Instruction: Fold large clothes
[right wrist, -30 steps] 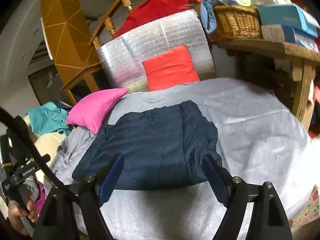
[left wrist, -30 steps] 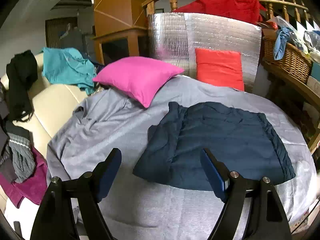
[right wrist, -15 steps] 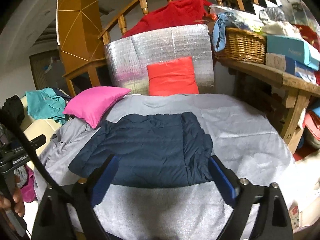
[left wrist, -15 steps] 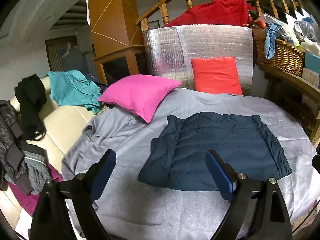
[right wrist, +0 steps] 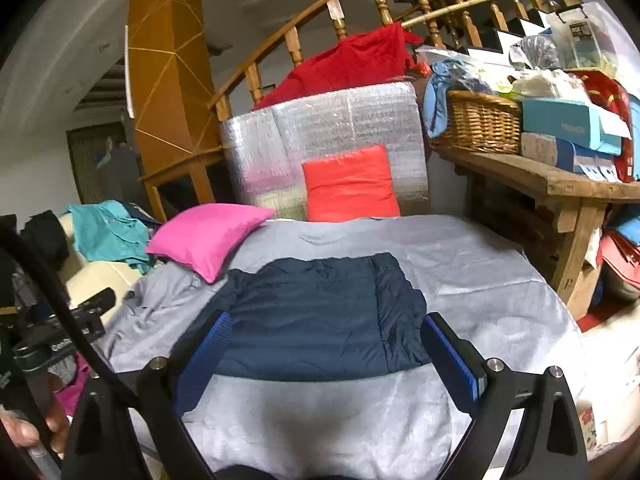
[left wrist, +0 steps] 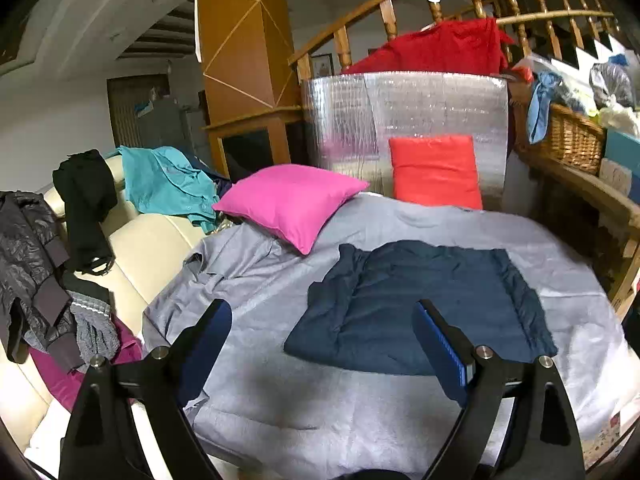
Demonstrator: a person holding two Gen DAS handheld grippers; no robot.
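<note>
Nearest, the left gripper [left wrist: 322, 340] and the right gripper [right wrist: 326, 354] both hang with jaws spread wide, holding and touching nothing. Just beyond them the folded navy jacket [left wrist: 424, 304] lies flat on the grey sheet [left wrist: 280, 392]; the right gripper's fingers [right wrist: 450, 356] cover its near corners in that view. Farther back sit a pink cushion [left wrist: 290, 202] and a red cushion [left wrist: 436, 172] against a silver panel [left wrist: 420, 104].

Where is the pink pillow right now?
In both views, the pink pillow lies at the grey sheet's far left, beside the orange cushion.
</note>
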